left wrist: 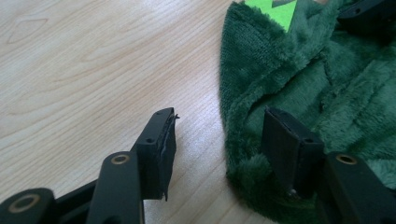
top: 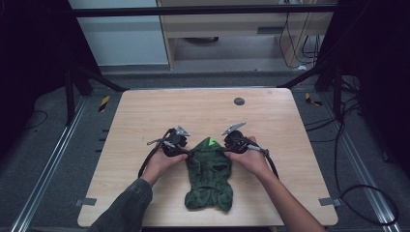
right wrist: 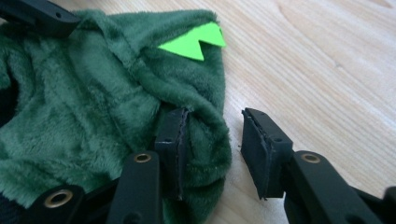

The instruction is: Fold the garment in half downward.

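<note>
A dark green plush garment [top: 209, 176] with a bright green spike [top: 211, 142] lies crumpled on the wooden table [top: 203, 111], toward the front. My left gripper [top: 188, 153] stands at its upper left edge and my right gripper [top: 226, 151] at its upper right edge. In the left gripper view the left gripper [left wrist: 219, 116] is open, one jaw over bare wood and the other on the garment [left wrist: 327, 93], with the fabric's edge between them. The right gripper [right wrist: 215, 114] is likewise open astride the garment's [right wrist: 84, 116] edge, near the spike [right wrist: 194, 43].
A small dark round disc [top: 239, 101] sits in the far part of the table. Black cables [top: 348, 193] trail off to the right of the table. Dark frame posts [top: 72, 87] stand at the back corners.
</note>
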